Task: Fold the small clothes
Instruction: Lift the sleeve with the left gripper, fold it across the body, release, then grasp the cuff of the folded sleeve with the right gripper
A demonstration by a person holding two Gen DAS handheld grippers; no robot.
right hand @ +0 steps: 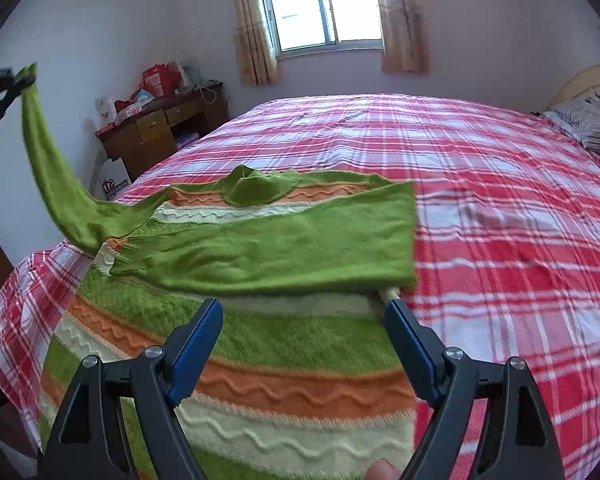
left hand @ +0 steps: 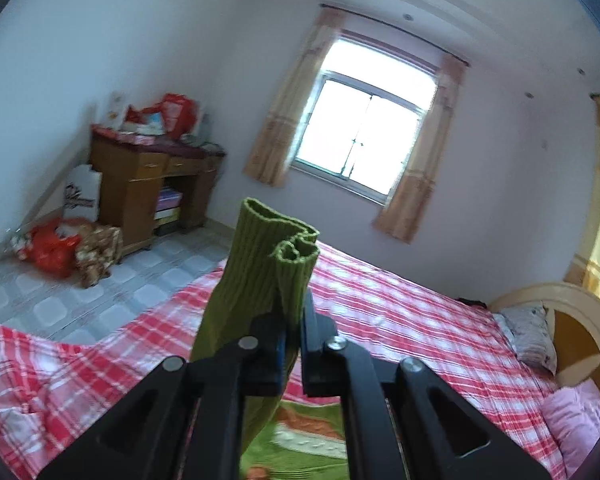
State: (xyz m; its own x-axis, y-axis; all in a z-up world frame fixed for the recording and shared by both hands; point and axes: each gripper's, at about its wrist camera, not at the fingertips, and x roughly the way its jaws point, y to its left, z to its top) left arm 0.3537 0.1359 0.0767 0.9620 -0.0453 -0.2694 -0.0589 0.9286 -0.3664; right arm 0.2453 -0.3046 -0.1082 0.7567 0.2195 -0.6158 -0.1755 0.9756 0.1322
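Note:
A small green sweater [right hand: 260,332] with orange and cream wavy stripes lies on the red plaid bed [right hand: 500,184]. Its right sleeve [right hand: 284,248] is folded across the chest. My left gripper [left hand: 294,320] is shut on the ribbed cuff of the left sleeve [left hand: 260,264] and holds it high above the bed; it also shows in the right wrist view [right hand: 20,80], with the sleeve [right hand: 48,164] stretched up and to the left. My right gripper [right hand: 304,320] is open and empty, just above the sweater's body.
A wooden desk [right hand: 160,128] with red bags and boxes stands by the wall left of the bed. Bags [left hand: 56,248] lie on the tiled floor. Pillows [left hand: 572,420] and a curved headboard [left hand: 580,320] are at the right. A curtained window [right hand: 324,4] is in the far wall.

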